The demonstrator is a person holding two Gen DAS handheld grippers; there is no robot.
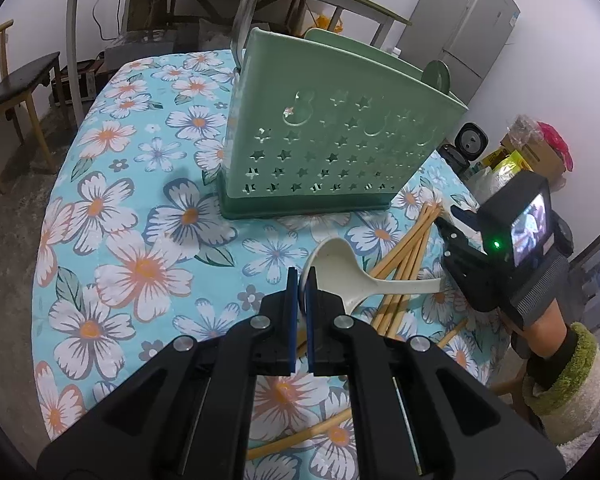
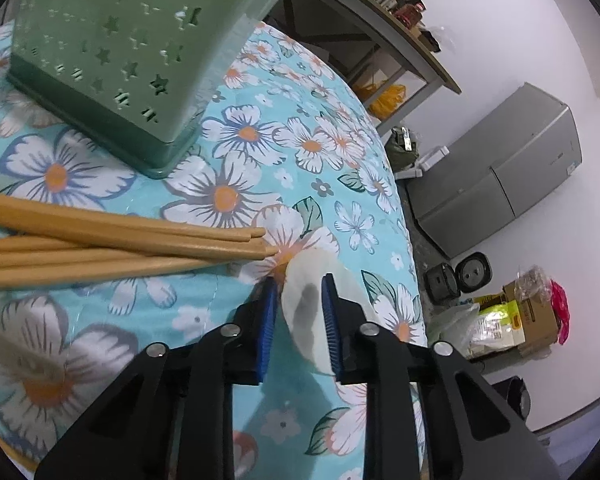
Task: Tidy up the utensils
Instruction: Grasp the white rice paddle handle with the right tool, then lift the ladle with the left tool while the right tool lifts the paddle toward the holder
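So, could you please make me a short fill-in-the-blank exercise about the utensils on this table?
1. The holder with star-shaped holes is ___ in colour.
2. A metal spoon stands upright inside the ___.
3. The wooden ___ lie in a loose pile on the flowered tablecloth, beside the white spoon.

Missing words: green; holder; chopsticks.

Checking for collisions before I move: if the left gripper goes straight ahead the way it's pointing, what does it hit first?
Probably the white plastic spoon: its bowl rim sits right at the left gripper fingertips. The green utensil holder stands farther along; depth is uncertain.
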